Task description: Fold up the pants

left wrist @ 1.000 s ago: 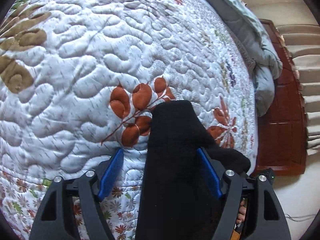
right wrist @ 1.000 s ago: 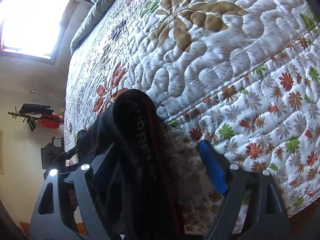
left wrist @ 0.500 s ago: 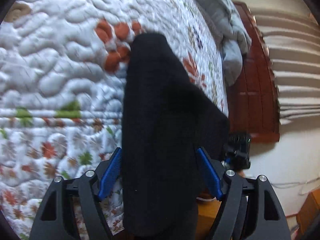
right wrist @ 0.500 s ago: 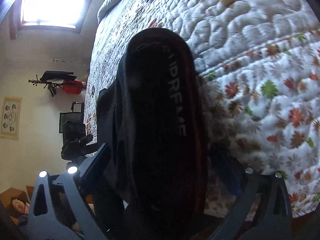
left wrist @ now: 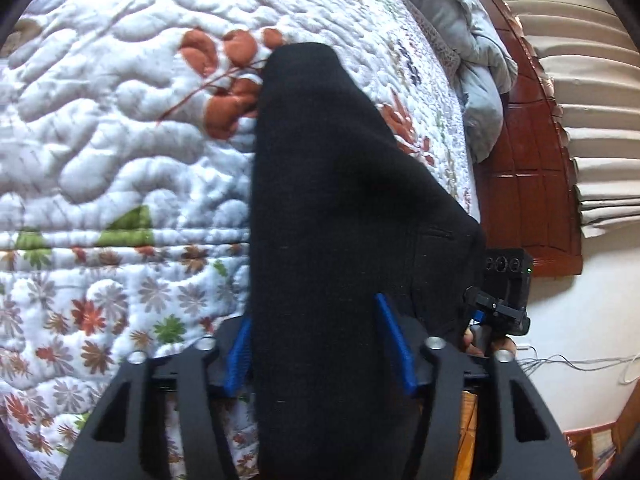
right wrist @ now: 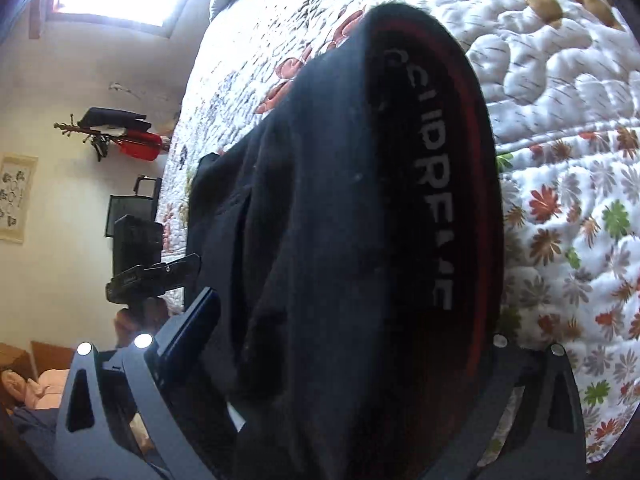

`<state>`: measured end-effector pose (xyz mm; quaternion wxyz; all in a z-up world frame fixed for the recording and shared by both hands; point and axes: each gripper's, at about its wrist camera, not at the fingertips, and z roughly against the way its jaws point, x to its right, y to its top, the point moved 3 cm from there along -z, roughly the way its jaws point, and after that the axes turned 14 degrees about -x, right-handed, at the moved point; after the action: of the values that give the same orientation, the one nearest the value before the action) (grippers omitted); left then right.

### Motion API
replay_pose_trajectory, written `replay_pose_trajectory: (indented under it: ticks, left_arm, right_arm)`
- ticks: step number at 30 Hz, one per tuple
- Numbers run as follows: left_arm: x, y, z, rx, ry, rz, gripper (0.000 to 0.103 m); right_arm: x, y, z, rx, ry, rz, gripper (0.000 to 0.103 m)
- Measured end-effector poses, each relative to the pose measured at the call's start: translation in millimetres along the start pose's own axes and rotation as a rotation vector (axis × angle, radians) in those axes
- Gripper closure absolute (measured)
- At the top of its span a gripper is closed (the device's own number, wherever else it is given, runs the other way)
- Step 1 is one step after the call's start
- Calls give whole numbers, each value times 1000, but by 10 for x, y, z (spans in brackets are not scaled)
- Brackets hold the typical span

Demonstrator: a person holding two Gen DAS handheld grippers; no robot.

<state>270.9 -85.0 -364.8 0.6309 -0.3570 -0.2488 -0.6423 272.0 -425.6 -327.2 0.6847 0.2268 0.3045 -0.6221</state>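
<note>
— What did only our right view show?
— The lettered waistband [right wrist: 436, 184] of the black pants [right wrist: 320, 240]; our right gripper [right wrist: 340, 320] stood wide around them, over the quilt [right wrist: 560, 100].
— Our left gripper [left wrist: 320, 344], angled downward, was closing on the pants [left wrist: 332, 220].

Pants [left wrist: 340, 220]: plain black between the left tongs [left wrist: 320, 354], whose pads are blue on black arms. At the right tongs [right wrist: 352, 344], grey-armed, the same pants show a black waistband [right wrist: 436, 184] edged in red, with white lettering. Quilt [left wrist: 120, 140] beyond both tongs: white, stitched in wavy lines, with rust-orange leaves; its border [right wrist: 580, 220] carries small red, green and grey-brown flowers. Blanket [left wrist: 476, 60] far ahead of the left tongs: pale grey-blue. Headboard [left wrist: 528, 160]: reddish-brown.
</note>
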Motion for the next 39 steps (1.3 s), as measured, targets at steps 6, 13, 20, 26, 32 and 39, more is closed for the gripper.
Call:
replay_pose_trajectory:
  ticks: [6, 13, 20, 26, 32, 39]
  left_arm:
    - [-15, -13, -5, 14, 21, 12, 58]
    - [93, -60, 30, 49, 55, 19, 70]
    - [250, -93, 127, 74, 75, -7, 74]
    - [302, -131, 297, 97, 58, -31, 75]
    - [281, -143, 625, 136, 47, -56, 75]
    - [126, 72, 1301, 211, 86, -64, 75]
  right_arm:
    - [-11, -18, 115, 18, -2, -38, 50]
    - [-94, -87, 235, 60, -38, -32, 65]
    - [-241, -214, 424, 111, -60, -16, 73]
    - [-523, -269, 429, 113, -92, 1, 74]
    - [-783, -176, 350, 109, -107, 33, 74]
    - [-1290, 325, 100, 97, -113, 108, 74]
